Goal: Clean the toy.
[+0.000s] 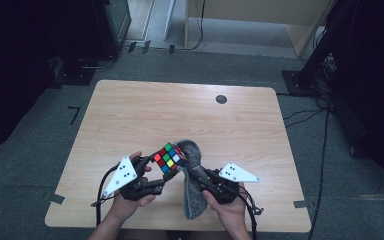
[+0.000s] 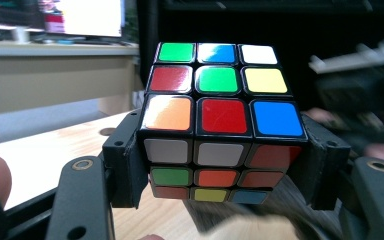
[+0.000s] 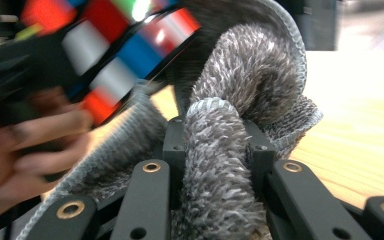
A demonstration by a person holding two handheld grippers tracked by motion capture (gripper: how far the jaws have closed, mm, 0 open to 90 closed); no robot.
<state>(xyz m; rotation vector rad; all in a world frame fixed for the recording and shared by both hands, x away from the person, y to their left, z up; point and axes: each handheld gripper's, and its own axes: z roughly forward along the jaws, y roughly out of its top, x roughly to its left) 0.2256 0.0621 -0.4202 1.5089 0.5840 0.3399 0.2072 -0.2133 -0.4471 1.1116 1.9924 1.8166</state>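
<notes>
A scrambled puzzle cube (image 1: 169,157) (image 2: 222,130) is lifted above the wooden table (image 1: 145,115), clamped between the pads of my left gripper (image 1: 166,167) (image 2: 222,172). A grey fuzzy sock (image 1: 192,185) (image 3: 240,85) lies partly on the table with its open cuff raised right beside the cube. My right gripper (image 1: 192,175) (image 3: 217,150) is shut on a fold of the sock's cuff. In the right gripper view the cube (image 3: 125,45) is blurred at the upper left, touching or very near the sock's mouth.
A small dark round mark (image 1: 221,99) sits near the table's far edge. Grey carpet, cables and dark stands (image 1: 325,60) surround the table. A pale cabinet (image 1: 260,20) stands beyond it.
</notes>
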